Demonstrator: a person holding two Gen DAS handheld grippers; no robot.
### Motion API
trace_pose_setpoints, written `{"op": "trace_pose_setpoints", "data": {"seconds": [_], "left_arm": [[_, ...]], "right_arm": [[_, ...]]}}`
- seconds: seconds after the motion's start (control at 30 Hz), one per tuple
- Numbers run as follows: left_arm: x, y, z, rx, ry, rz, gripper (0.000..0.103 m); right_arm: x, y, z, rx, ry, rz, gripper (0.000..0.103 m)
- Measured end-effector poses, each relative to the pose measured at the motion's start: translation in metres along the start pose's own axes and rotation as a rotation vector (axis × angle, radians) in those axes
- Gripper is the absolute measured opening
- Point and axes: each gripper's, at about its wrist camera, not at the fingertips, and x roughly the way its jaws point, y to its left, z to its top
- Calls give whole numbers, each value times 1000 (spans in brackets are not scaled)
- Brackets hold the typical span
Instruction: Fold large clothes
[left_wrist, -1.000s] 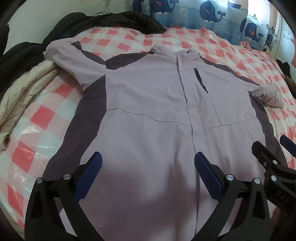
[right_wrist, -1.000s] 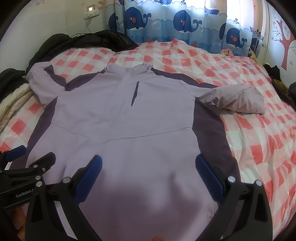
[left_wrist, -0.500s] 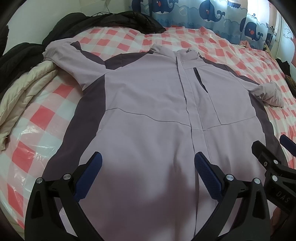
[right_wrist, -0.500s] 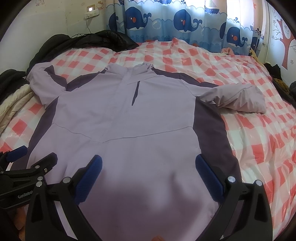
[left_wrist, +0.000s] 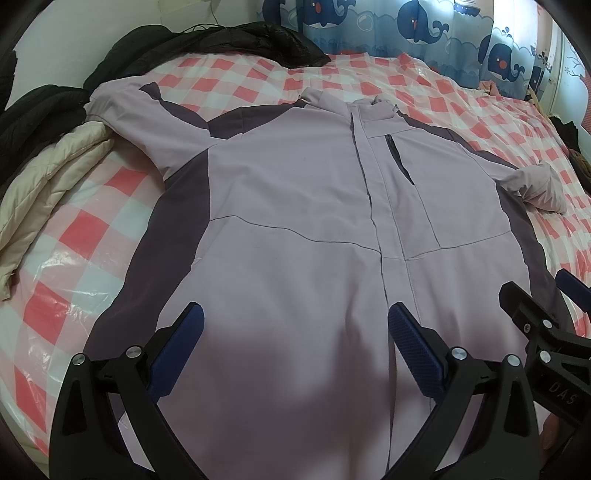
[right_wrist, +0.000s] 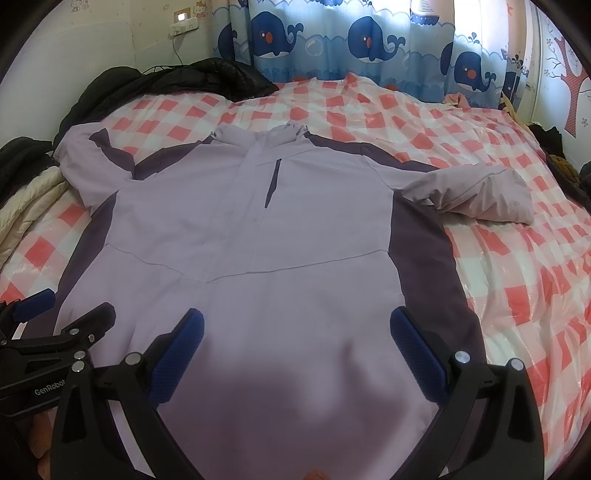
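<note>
A large lilac jacket with dark purple side panels (left_wrist: 295, 206) lies spread flat, front up, on the bed; it also shows in the right wrist view (right_wrist: 258, 229). Its left sleeve (left_wrist: 140, 114) stretches toward the far left, and its right sleeve (right_wrist: 476, 192) lies bunched at the right. My left gripper (left_wrist: 295, 332) is open and empty above the jacket's lower hem. My right gripper (right_wrist: 295, 332) is open and empty above the hem further right. Each gripper appears at the edge of the other's view.
The bed carries a red and white checked cover under clear plastic (right_wrist: 517, 280). Black garments (left_wrist: 221, 40) lie piled at the far left corner, a cream quilted blanket (left_wrist: 48, 177) at the left edge. Whale-print curtains (right_wrist: 369, 40) hang behind.
Both grippers have shifted very slightly; the jacket sits marginally lower in the views. The jaws stay open and nothing was grasped.
</note>
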Motion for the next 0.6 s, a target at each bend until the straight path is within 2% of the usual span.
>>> {"op": "trace_pose_setpoints", "data": {"seconds": [0.6], "left_arm": [[0,0,0,-1,0,1,96]], "right_arm": [[1,1,-1,3,7,8,97]]}}
